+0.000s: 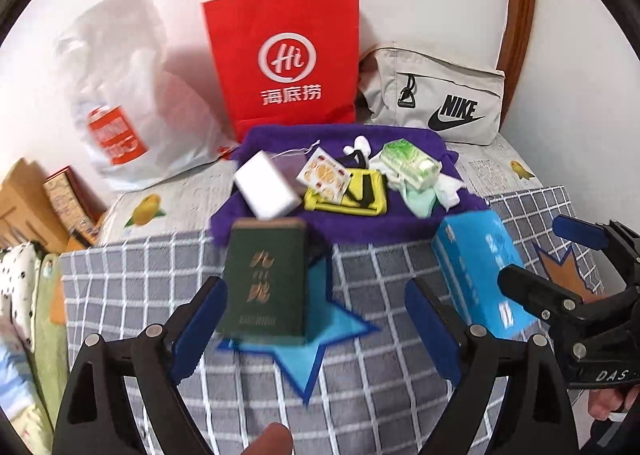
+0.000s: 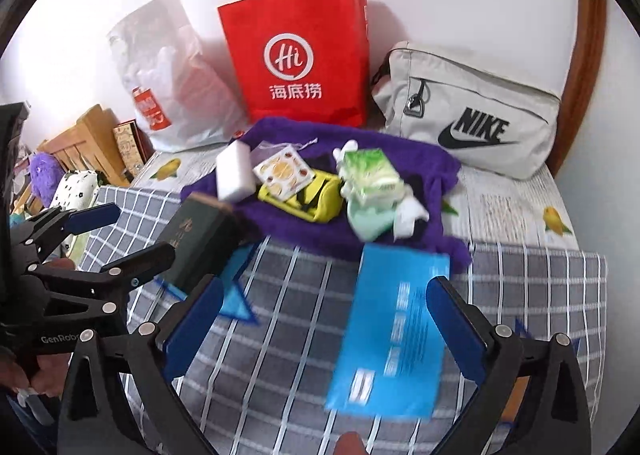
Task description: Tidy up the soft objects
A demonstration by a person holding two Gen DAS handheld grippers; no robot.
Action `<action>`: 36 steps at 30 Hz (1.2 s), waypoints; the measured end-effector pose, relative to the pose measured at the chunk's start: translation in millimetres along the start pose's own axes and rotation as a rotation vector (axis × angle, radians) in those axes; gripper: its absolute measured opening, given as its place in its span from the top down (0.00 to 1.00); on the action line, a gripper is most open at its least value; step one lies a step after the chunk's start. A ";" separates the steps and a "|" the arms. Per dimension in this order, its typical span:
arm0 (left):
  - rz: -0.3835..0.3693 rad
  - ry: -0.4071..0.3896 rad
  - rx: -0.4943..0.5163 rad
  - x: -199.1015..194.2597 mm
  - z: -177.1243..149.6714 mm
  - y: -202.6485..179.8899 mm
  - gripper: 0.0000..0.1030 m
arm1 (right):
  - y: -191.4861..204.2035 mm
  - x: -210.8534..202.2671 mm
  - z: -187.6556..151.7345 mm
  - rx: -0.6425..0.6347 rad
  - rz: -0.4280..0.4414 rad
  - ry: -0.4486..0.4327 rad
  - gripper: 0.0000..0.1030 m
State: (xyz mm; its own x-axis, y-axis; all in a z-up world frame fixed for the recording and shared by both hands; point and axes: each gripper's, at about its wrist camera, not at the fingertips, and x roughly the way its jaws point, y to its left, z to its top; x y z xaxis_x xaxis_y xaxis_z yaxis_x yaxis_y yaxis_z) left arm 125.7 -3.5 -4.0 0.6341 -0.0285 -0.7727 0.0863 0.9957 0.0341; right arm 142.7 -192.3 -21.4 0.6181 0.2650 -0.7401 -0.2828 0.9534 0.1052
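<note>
A dark green packet (image 1: pixel 264 283) lies on the checked cloth between the wide-open fingers of my left gripper (image 1: pixel 316 319); it also shows in the right wrist view (image 2: pixel 196 243). A blue packet (image 2: pixel 392 331) lies between the open fingers of my right gripper (image 2: pixel 324 319); it also shows in the left wrist view (image 1: pixel 480 275). Behind, a purple towel (image 1: pixel 280 227) carries a white sponge (image 1: pixel 266 187), a yellow pouch (image 1: pixel 348 195), a green tissue pack (image 1: pixel 408 165) and socks. Neither gripper holds anything.
A red paper bag (image 1: pixel 284 55), a white plastic bag (image 1: pixel 120 95) and a grey Nike pouch (image 1: pixel 440 95) stand along the wall at the back. Boxes (image 1: pixel 60 199) and soft toys (image 2: pixel 76 187) sit at the left edge of the bed.
</note>
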 end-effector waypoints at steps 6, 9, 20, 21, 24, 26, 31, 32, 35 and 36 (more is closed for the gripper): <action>-0.011 -0.017 -0.024 -28.8 -35.9 -1.0 0.12 | 11.7 -27.8 -36.1 0.023 -0.008 -0.032 0.00; 0.005 -0.038 -0.024 -42.4 -48.3 -5.7 0.12 | 16.3 -37.2 -47.1 0.028 -0.017 -0.039 0.00; 0.000 -0.077 -0.048 -66.6 -80.7 -15.6 0.12 | 17.3 -63.8 -83.8 0.069 -0.039 -0.079 0.00; 0.001 -0.078 -0.048 -66.7 -82.0 -16.8 0.12 | 18.2 -66.5 -86.7 0.067 -0.053 -0.086 0.00; 0.000 -0.084 -0.050 -68.4 -86.2 -18.9 0.12 | 19.0 -70.1 -92.7 0.063 -0.060 -0.097 0.00; -0.004 -0.083 -0.052 -68.8 -88.4 -19.4 0.12 | 17.4 -70.1 -95.4 0.073 -0.054 -0.094 0.00; 0.007 -0.080 -0.051 -68.9 -91.2 -21.0 0.12 | 17.7 -70.4 -100.2 0.067 -0.057 -0.095 0.00; 0.012 -0.081 -0.050 -69.0 -91.6 -21.3 0.12 | 17.4 -70.4 -100.8 0.066 -0.055 -0.096 0.00; 0.026 -0.075 -0.046 -67.1 -92.2 -22.1 0.12 | 16.6 -67.6 -102.2 0.069 -0.047 -0.090 0.00; 0.026 -0.073 -0.046 -66.3 -92.2 -21.7 0.12 | 16.4 -66.3 -102.5 0.069 -0.046 -0.086 0.00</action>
State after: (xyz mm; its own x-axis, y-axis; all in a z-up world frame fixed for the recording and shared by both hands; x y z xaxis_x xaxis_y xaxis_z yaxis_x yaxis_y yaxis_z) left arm 10.9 -15.1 -11.9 0.6904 -0.0069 -0.7234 0.0342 0.9991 0.0231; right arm 21.9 -209.0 -38.7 0.6907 0.2295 -0.6858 -0.2035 0.9717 0.1202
